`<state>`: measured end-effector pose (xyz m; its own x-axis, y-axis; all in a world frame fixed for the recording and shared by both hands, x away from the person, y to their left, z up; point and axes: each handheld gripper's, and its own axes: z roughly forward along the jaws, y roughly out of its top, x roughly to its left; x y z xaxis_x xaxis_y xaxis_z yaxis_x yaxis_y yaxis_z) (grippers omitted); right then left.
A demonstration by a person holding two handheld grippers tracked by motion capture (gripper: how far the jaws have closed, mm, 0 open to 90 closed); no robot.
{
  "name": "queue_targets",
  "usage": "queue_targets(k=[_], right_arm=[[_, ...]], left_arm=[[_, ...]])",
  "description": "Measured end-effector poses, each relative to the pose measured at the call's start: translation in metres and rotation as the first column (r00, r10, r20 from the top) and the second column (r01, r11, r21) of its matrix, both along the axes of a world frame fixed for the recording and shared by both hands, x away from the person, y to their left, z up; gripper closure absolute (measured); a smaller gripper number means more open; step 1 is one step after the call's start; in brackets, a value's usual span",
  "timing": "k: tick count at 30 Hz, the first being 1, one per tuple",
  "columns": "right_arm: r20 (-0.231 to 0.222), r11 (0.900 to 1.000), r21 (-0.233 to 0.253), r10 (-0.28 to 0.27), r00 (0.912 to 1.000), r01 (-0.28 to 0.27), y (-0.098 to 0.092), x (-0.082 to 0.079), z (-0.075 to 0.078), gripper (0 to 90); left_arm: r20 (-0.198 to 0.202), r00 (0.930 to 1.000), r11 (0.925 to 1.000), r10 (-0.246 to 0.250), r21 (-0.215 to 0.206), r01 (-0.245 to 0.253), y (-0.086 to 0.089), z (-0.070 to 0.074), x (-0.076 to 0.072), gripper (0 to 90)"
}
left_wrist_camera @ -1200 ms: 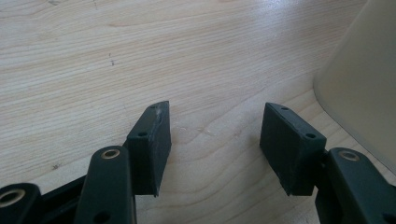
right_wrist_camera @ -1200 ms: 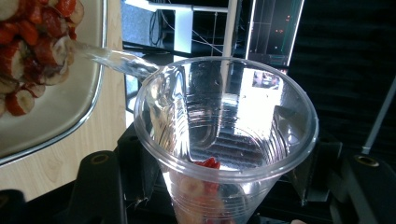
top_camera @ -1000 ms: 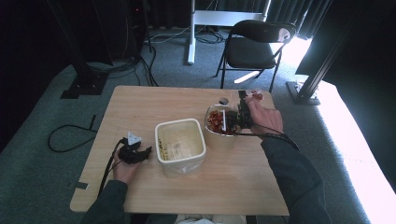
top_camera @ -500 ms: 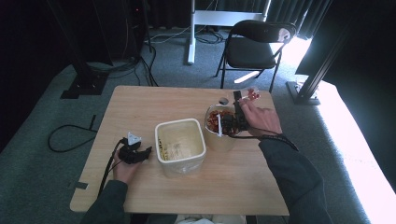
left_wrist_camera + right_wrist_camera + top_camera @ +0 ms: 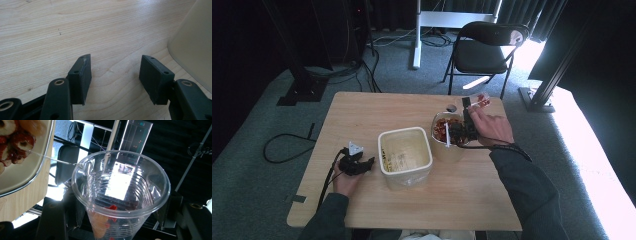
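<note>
While the left gripper (image 5: 115, 80) gapes empty, the right gripper (image 5: 120, 220) clamps a tilted clear cup (image 5: 121, 192).

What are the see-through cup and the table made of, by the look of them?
The cup looks like thin clear plastic: the room shows through its wall, which has fine ridges and glossy glints. The table looks like pale wood or a wood-look laminate, matt, with long grain lines; which one cannot be told.

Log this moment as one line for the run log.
right gripper: shut on clear plastic cup, tipped by bowl of red pieces | left gripper: open on table beside white tub
</note>
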<state>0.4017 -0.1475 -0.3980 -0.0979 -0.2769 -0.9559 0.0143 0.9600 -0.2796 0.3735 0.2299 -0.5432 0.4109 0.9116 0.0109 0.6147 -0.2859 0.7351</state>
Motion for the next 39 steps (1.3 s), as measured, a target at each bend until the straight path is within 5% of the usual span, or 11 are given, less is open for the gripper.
queue_targets(k=[39], right_arm=[[0.008,0.998,-0.068,0.009,0.9999,-0.009,0.002,-0.002,-0.011,36.1]], left_arm=[[0.000,1.0000,1.0000,0.001,-0.002,-0.001,0.000,0.000,0.000,44.0]])
